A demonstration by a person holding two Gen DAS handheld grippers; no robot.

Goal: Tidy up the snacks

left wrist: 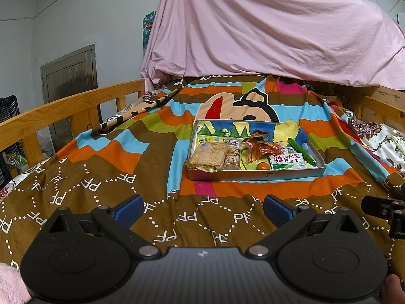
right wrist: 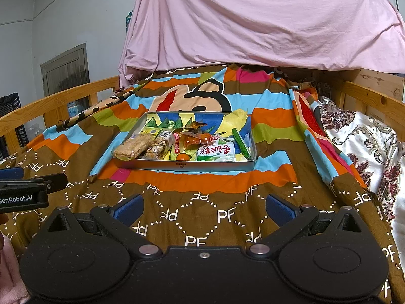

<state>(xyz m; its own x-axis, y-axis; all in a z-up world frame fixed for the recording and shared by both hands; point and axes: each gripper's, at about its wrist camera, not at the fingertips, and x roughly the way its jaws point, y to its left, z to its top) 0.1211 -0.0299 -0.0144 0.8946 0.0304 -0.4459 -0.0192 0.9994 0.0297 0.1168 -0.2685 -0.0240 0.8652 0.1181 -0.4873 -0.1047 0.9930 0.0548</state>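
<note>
The room is lit softly and evenly, with no hard shadows or glare. Both pictures are sharp in the middle. The edges bend a lot, and the corners go black.

Bare blanket [left wrist: 202,217] before snack-filled tin [left wrist: 255,174]

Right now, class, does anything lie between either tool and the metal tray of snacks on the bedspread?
Nothing visible does. Only flat patterned bedspread stretches between the open right tool and the tray; likewise for the open left tool. The snack packets lie inside the tray.
</note>
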